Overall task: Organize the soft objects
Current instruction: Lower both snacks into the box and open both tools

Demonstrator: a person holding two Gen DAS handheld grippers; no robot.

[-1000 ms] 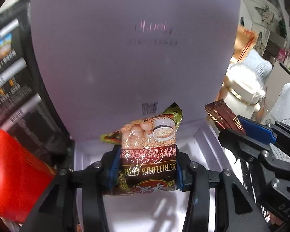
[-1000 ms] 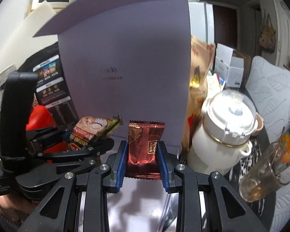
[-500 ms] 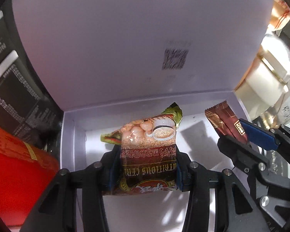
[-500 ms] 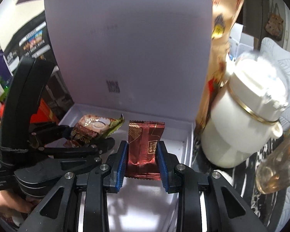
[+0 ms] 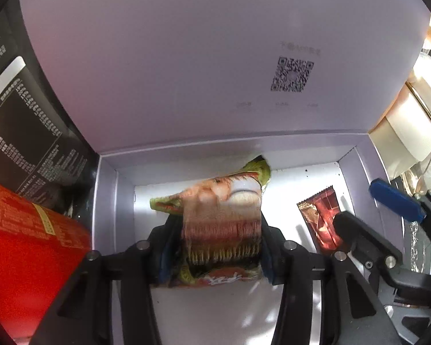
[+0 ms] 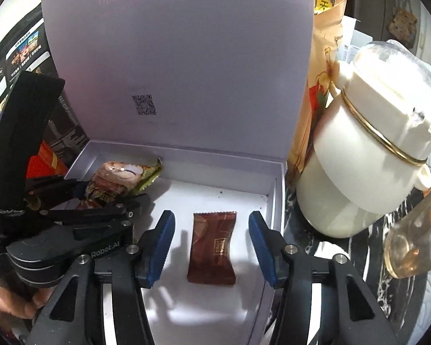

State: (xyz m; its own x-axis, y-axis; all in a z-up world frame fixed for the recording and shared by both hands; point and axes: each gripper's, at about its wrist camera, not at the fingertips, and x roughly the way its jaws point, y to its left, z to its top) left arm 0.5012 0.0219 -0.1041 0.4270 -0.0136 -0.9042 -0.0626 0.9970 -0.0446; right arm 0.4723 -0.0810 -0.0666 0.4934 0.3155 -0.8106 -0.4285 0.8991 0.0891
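Note:
A white box (image 6: 277, 201) with its lid (image 6: 186, 57) raised stands open; it also shows in the left wrist view (image 5: 112, 201). My left gripper (image 5: 215, 230) is shut on a cereal packet (image 5: 224, 215) and holds it inside the box at the left; the packet also shows in the right wrist view (image 6: 115, 178). My right gripper (image 6: 211, 238) is open above the box floor. A brown candy packet (image 6: 212, 250) lies flat on the floor between its fingers, touching neither; it also shows in the left wrist view (image 5: 321, 218).
A white lidded jar (image 6: 367, 155) stands right of the box, with a glass (image 6: 413, 244) further right. An orange paper bag (image 6: 321, 57) stands behind the jar. A red box (image 5: 26, 253) and a black printed package (image 5: 23, 132) are left of the box.
Both grippers have moved down into the box. My right gripper has opened and let go of the brown candy packet, which now lies on the box floor. The left still holds the cereal packet.

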